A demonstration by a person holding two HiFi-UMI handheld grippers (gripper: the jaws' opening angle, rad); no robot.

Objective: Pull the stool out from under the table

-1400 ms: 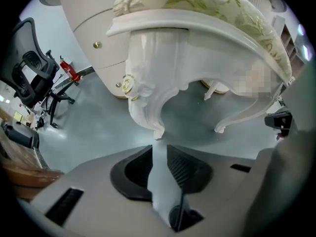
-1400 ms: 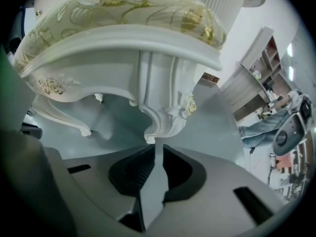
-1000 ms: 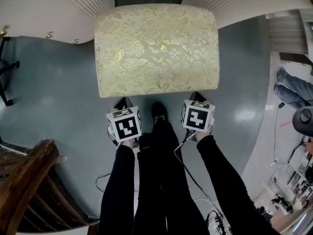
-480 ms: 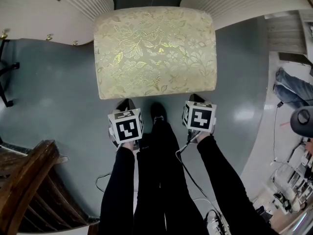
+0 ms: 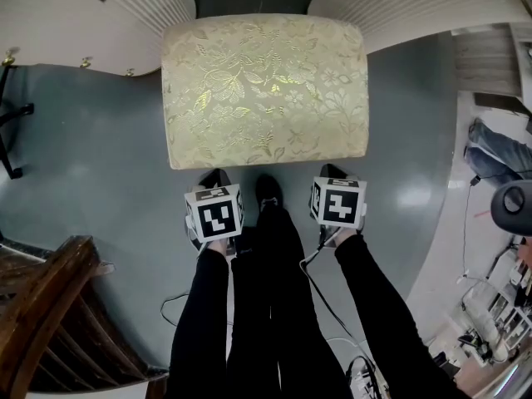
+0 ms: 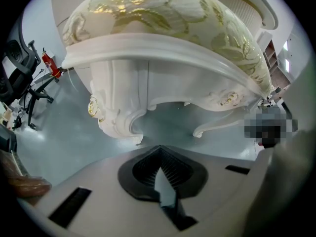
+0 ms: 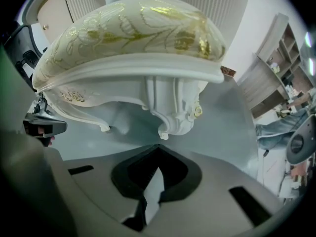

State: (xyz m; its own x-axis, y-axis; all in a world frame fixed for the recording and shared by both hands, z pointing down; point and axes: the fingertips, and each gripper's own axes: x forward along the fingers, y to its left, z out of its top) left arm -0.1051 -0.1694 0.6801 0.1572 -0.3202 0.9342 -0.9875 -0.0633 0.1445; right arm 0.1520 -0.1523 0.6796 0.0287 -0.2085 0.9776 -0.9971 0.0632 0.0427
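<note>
- We see the stool (image 5: 264, 90) barely nearer than 1 second ago.
- Our left gripper (image 5: 213, 176) and right gripper (image 5: 331, 171) hang clenched and empty beside its near edge.

The stool (image 5: 264, 90) wears cream-and-gold floral brocade (legs (image 6: 118, 107) white, gilt-touched); floor (image 5: 83, 148) grey-blue.

Bright, even indoor light; head view sharp, edges bowed by wide lens. Pale glare patch on grey floor (image 5: 413, 196) right of stool (image 5: 264, 90); gold threads on its cushion glint. Both gripper views: heavy fisheye curve, black vignette at corners, foreground soft and out of focus, soft shadow under stool seat.
</note>
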